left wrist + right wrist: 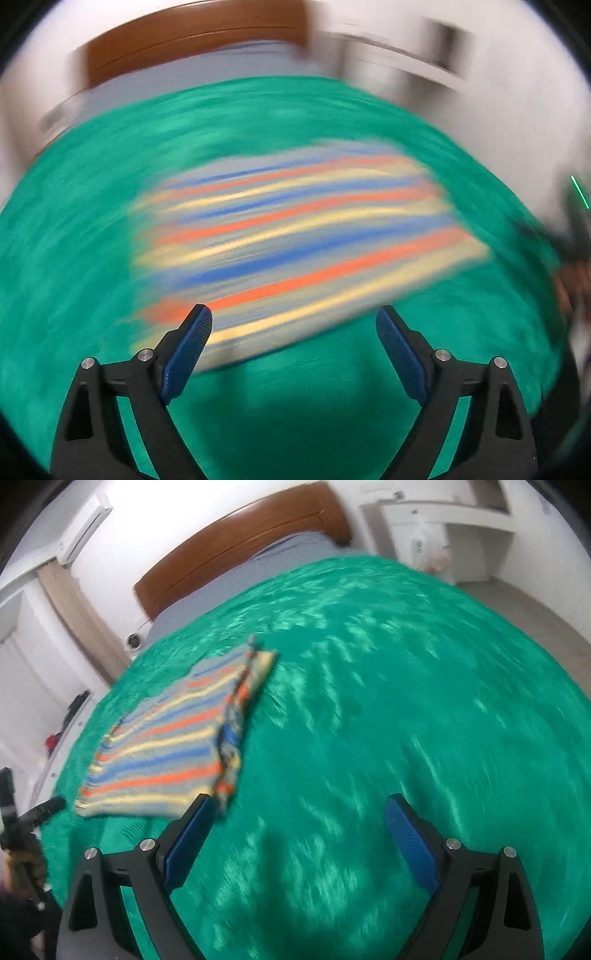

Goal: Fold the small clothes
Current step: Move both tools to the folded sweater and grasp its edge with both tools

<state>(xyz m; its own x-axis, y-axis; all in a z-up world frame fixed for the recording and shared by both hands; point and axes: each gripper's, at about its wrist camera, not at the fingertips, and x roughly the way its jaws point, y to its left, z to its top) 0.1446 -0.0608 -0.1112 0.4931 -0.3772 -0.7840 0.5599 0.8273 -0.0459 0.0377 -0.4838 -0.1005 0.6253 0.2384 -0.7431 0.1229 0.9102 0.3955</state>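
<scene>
— White walls and a brown wooden headboard (240,550) stand behind the bed, and a green blanket (388,709) covers most of the bed. Do you see the garment?

— Yes. The striped garment (166,746) lies folded flat on the green blanket, on the left part in the right wrist view. Its stripes are blue, orange, yellow and grey. One folded edge runs along its right side.

— And in the left wrist view?

— The same striped garment (295,243) is in the middle, just in front of the fingers, but this view is strongly blurred, so I cannot tell any detail.

— How are the grippers?

— The left hand-held gripper (294,328) has its fingers spread wide and grips nothing. The right hand-held gripper (301,818) is also spread wide, above bare blanket, with its left finger near the corner of the garment. I cannot tell if it touches.
</scene>
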